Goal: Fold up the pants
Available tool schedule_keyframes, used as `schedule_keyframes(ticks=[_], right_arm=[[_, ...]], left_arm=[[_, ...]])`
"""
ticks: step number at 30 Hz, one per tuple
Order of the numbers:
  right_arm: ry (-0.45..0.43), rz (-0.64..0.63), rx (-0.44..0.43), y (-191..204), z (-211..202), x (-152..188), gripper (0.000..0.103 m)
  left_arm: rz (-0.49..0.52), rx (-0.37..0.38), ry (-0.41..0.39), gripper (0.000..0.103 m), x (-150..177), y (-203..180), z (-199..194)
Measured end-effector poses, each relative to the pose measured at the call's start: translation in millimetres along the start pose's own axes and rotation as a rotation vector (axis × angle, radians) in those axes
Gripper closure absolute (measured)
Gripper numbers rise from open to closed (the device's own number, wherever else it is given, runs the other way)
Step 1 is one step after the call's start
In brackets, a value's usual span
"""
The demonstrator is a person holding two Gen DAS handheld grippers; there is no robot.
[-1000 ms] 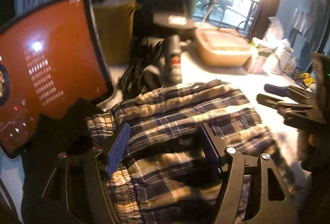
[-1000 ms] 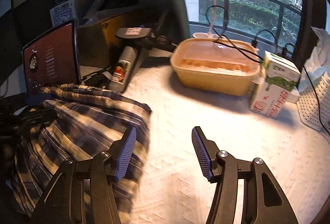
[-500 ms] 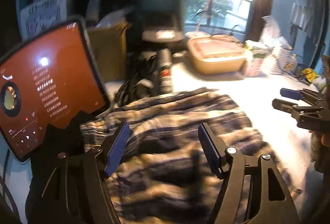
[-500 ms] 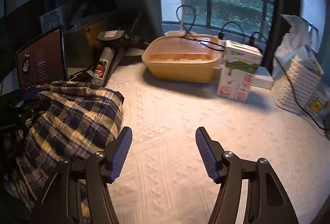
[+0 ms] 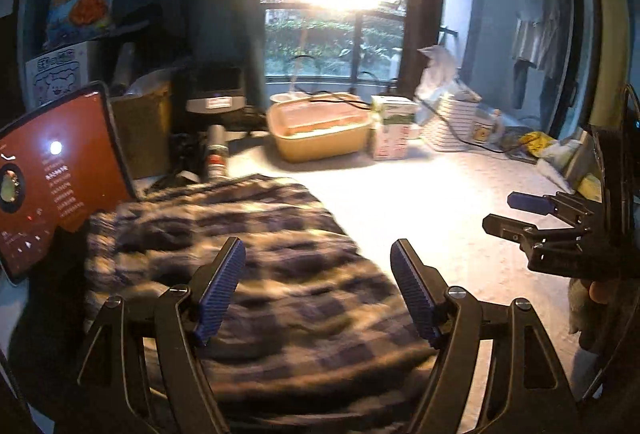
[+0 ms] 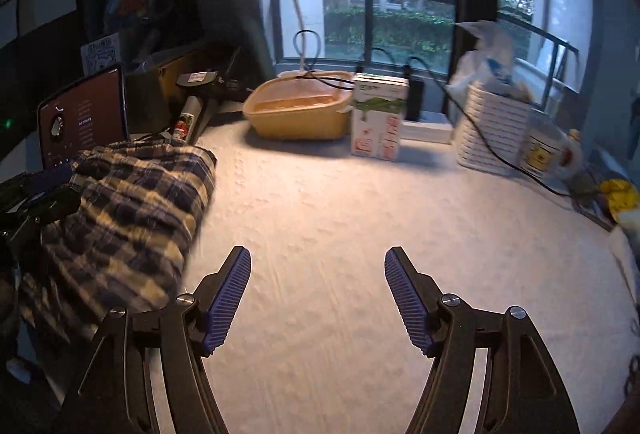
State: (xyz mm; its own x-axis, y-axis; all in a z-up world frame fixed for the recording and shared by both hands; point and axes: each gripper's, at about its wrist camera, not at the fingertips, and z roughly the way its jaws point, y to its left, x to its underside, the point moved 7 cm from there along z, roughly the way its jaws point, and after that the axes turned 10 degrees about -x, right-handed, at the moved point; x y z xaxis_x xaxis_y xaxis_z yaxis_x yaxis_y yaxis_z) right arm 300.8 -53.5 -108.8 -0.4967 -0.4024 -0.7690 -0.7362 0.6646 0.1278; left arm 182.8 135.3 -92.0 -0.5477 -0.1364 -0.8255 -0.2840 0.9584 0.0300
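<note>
Pants (image 6: 124, 210) bunched left; white tabletop (image 6: 360, 218) right of hem bare.

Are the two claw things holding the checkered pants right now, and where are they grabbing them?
No, nothing is held. The left gripper is open above the plaid pants, jaws just widened, pads clear. The right gripper is open over bare tablecloth.

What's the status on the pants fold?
Left hand-held gripper and right hand-held gripper open, just widened, nothing between. Plaid pants bunched on the table. Nothing in the way.
</note>
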Motion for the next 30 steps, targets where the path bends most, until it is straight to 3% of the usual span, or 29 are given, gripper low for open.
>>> schedule_keyframes(ticks=[8,10,13,18,22,25,30], right_arm=[[-0.057,0.034,0.082,-20.0,-60.7,36.1,0.03],[-0.069,0.034,0.101,-23.0,-75.2,41.1,0.03],[-0.1,0.039,0.139,-29.3,-101.7,46.2,0.028],[-0.155,0.052,0.188,-34.7,-143.3,51.0,0.021],[-0.203,0.047,0.222,-30.4,-175.2,50.7,0.019],[-0.258,0.04,0.243,-23.7,-199.1,47.6,0.01],[-0.33,0.025,0.275,-9.6,-226.2,38.2,0.007]], left_arm=[[0.044,0.043,-0.053,0.027,14.8,-55.3,-33.6],[0.013,0.046,-0.085,0.022,12.7,-59.6,-44.9],[-0.04,0.05,-0.142,0.007,10.5,-63.6,-64.3],[-0.062,0.074,-0.213,0.002,8.3,-77.9,-90.3],[-0.043,0.057,-0.284,0.001,0.1,-85.9,-113.2],[-0.034,0.035,-0.336,0.001,-6.4,-88.2,-129.6],[0.005,-0.026,-0.338,0.001,-9.7,-89.5,-138.0]])
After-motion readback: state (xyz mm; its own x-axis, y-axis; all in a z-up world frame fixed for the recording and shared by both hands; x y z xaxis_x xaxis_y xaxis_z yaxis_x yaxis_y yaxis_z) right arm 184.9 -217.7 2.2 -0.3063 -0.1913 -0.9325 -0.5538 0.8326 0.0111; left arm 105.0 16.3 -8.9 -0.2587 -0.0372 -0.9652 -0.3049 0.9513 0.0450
